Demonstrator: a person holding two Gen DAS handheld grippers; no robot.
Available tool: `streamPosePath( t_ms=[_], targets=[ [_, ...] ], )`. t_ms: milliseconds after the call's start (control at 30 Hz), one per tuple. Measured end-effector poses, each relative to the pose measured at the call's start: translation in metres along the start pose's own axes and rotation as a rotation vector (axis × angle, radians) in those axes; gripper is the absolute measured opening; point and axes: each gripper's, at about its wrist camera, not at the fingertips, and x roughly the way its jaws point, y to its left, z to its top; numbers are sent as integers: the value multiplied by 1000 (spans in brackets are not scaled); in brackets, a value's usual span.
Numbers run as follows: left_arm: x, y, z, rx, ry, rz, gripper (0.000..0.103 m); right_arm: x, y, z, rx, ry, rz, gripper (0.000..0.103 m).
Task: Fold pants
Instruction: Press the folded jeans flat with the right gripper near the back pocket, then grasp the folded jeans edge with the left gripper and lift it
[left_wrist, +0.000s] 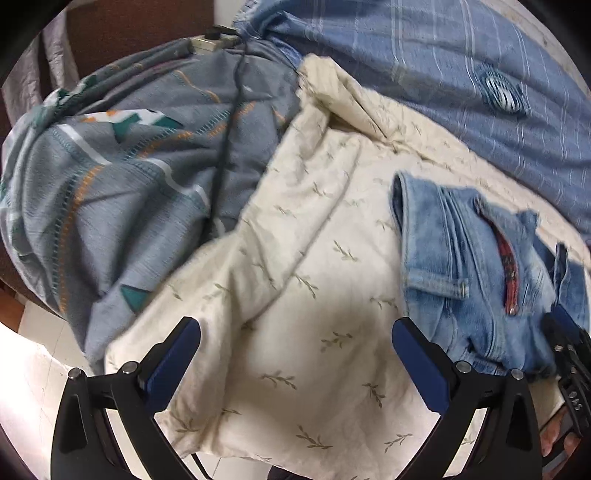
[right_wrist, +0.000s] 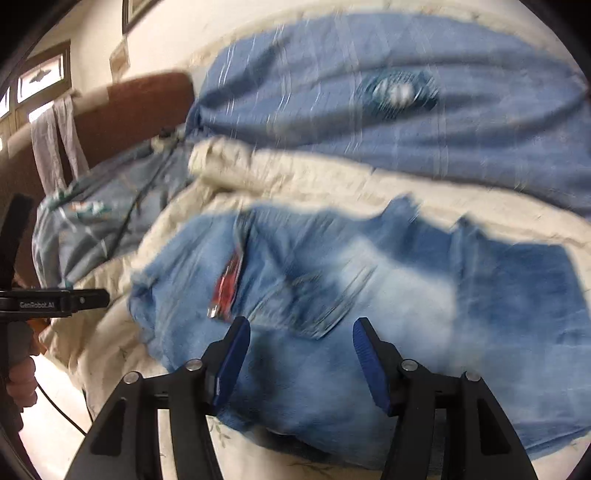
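Light blue jeans (right_wrist: 369, 295) lie crumpled on a cream leaf-print quilt (right_wrist: 295, 177), with a red tag (right_wrist: 227, 288) showing at a fold. My right gripper (right_wrist: 301, 330) hovers low over the jeans near a pocket. Its blue pads (right_wrist: 231, 362) stand apart, and I see no cloth pinched between them; this view is blurred. In the left wrist view the jeans (left_wrist: 461, 266) are at the right. My left gripper (left_wrist: 295, 332) is wide open over the bare quilt (left_wrist: 295, 258), left of the jeans. The right gripper (left_wrist: 565, 343) shows at the jeans' right end.
A blue striped sheet (left_wrist: 461, 74) covers the far side of the bed. A grey patterned blanket (left_wrist: 129, 184) is bunched at the left, with a black cable (left_wrist: 231, 129) across it. The brown headboard (right_wrist: 140, 107) and the pale floor (left_wrist: 26, 387) border the bed.
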Motion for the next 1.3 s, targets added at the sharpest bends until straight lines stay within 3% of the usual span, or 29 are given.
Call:
streamPosePath(
  t_ms=[167,333,467,567,633,800,900,1133,1300],
  targets=[
    [6,4,14,-52,19,-17,103,-26,-43,3,85,-40,-84,62],
    [11,-20,18,-48,31,-60,103,-42,-83,1,144,-25,-165,62],
    [20,-58,19,9,58,-103,103,-45,-122,-3,230,28,-241,62],
    [40,-83,17,63,112,-55,103,-37,-142,-12,275,120,-265,62],
    [53,-94,13,96,147,-23,103,-31,-145,-17,264,153,-269,62],
    [60,-105,5,137,121,-18,103,-27,-131,-20,144,173,-298,63],
    [65,-105,8,169,153,-23,103,-27,-129,-21,133,175,-296,63],
    [36,-81,8,67,167,-45,103,-28,-129,-20,177,169,-265,63],
    [11,-52,-1,-66,187,-139,103,-46,-116,-11,170,61,-223,63]
  ],
)
